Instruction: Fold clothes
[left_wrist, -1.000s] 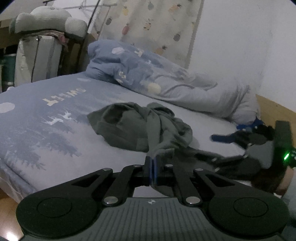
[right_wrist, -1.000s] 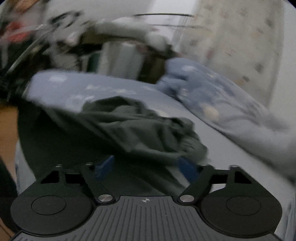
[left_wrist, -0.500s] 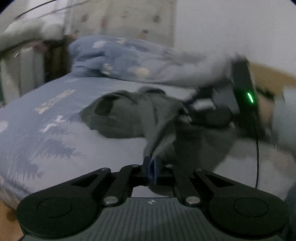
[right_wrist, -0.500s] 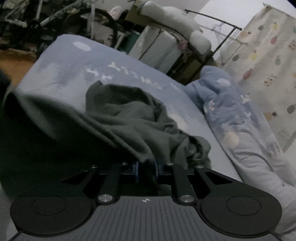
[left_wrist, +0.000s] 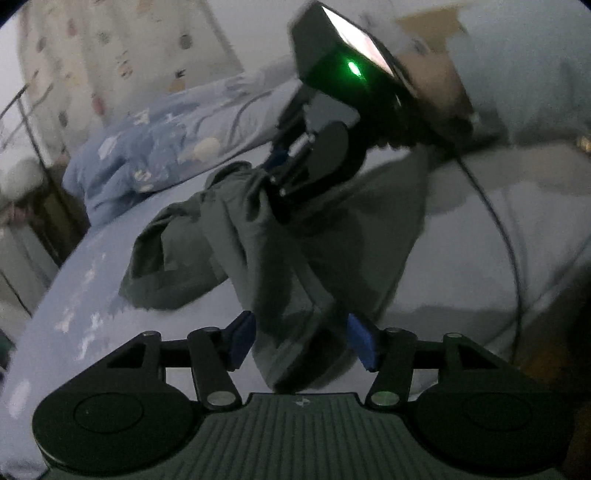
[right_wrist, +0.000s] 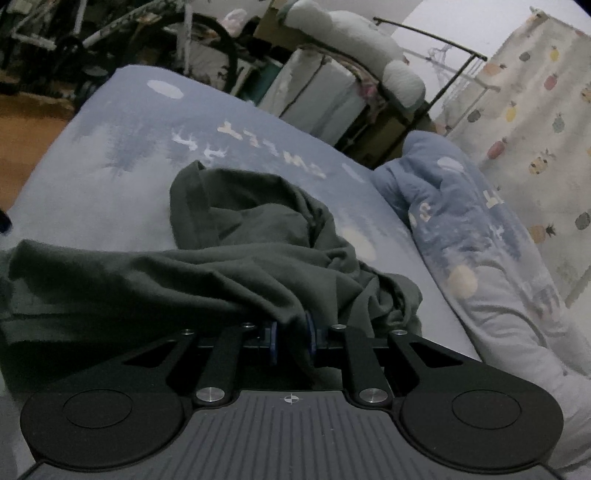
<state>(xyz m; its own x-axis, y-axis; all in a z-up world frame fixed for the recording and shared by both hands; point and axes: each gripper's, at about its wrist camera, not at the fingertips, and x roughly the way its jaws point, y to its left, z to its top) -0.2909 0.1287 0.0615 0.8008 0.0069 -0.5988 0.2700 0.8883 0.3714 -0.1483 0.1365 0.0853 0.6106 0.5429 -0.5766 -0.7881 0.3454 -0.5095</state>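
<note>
A dark grey-green garment (left_wrist: 236, 240) lies crumpled on the blue printed bed sheet (left_wrist: 81, 317). In the left wrist view my left gripper (left_wrist: 301, 341) is open, its blue pads apart, with a fold of the garment hanging between them. The right gripper (left_wrist: 291, 173) shows ahead of it, lifted above the bed and holding the cloth. In the right wrist view my right gripper (right_wrist: 291, 338) is shut on a bunched edge of the garment (right_wrist: 207, 258), which stretches to the left across the sheet (right_wrist: 122, 155).
A rolled blue duvet (right_wrist: 476, 236) lies along the bed's far side by a fruit-print curtain (right_wrist: 532, 110). A rack with white bedding (right_wrist: 343, 81) and a bicycle (right_wrist: 122, 40) stand beyond the bed. A black cable (left_wrist: 506, 236) hangs from the right gripper.
My left gripper has opened and let go of its pinch on the garment. The right gripper closed on the cloth and rose with it, up across the left wrist view.
</note>
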